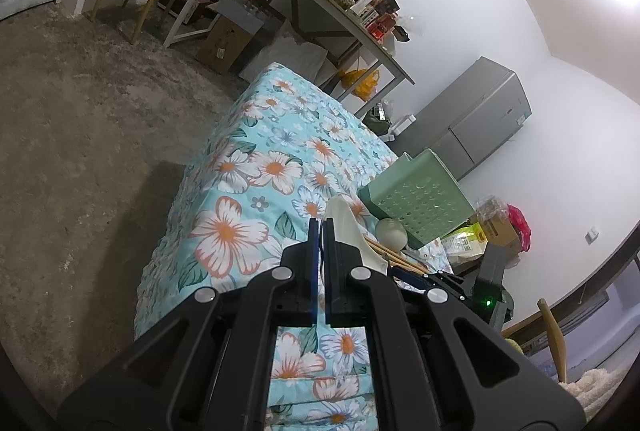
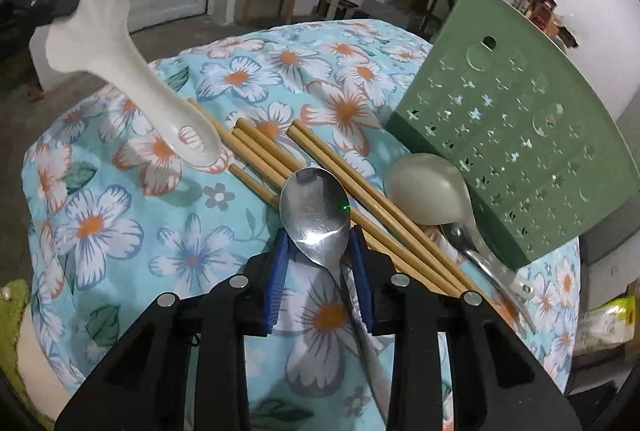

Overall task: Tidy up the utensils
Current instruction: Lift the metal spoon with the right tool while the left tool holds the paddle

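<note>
In the right wrist view we read from left to right. At the upper left, a white ceramic spoon (image 2: 132,87) hangs tilted above the flowered cloth (image 2: 120,231), its handle end meeting a dark gripper tip at the left edge of the frame. Just right of its bowl, a bundle of wooden chopsticks (image 2: 264,155) runs diagonally toward the lower right. At the centre, a metal spoon (image 2: 314,215) lies across the chopsticks, its bowl just ahead of the right gripper (image 2: 320,251); we see the blue pads (image 2: 280,271) standing narrowly apart on either side of the neck of the spoon, with gaps visible, not pressing it. Further right, a pale grey ladle (image 2: 428,191) rests against a green perforated basket (image 2: 520,127), which fills the upper right.

In the left wrist view, the left gripper (image 1: 320,231) sits at lower centre with its jaws closed together. The white spoon (image 1: 346,227) shows just to their right; we cannot tell from this view whether it is pinched. The basket (image 1: 416,199) lies right of centre.
</note>
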Action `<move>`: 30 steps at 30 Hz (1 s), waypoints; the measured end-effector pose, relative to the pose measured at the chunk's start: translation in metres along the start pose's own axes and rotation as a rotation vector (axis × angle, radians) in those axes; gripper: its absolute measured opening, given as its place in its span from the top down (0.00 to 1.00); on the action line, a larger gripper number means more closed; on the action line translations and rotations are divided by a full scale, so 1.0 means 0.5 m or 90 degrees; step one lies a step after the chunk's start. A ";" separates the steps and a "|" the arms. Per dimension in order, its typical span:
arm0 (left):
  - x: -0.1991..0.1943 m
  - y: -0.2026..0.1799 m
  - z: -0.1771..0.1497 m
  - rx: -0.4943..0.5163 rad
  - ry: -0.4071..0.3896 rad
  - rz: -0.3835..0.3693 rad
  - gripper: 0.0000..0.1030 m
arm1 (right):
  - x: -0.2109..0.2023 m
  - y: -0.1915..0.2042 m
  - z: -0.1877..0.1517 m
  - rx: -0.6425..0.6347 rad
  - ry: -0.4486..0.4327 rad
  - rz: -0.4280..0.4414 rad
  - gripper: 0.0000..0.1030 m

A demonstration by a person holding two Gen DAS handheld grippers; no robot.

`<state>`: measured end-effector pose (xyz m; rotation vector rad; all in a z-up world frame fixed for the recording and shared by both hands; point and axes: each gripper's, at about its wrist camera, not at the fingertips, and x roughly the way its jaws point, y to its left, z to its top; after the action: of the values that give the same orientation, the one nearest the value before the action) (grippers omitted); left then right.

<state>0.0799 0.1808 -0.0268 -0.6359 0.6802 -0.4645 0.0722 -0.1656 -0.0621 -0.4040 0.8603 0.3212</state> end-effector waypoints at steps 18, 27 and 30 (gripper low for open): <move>-0.021 -0.056 -0.011 0.031 0.000 0.013 0.99 | -0.049 -0.116 -0.043 0.216 -0.083 0.072 0.97; -0.026 -0.077 -0.019 0.042 0.001 0.017 0.99 | -0.013 -0.126 -0.028 0.225 -0.021 0.086 0.93; -0.025 -0.077 -0.020 0.041 0.001 0.016 0.99 | -0.002 -0.122 -0.023 0.211 -0.011 0.081 0.91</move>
<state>0.0568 0.1567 -0.0016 -0.5657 0.6724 -0.4613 0.0902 -0.2247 -0.0553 -0.0391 0.9060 0.2928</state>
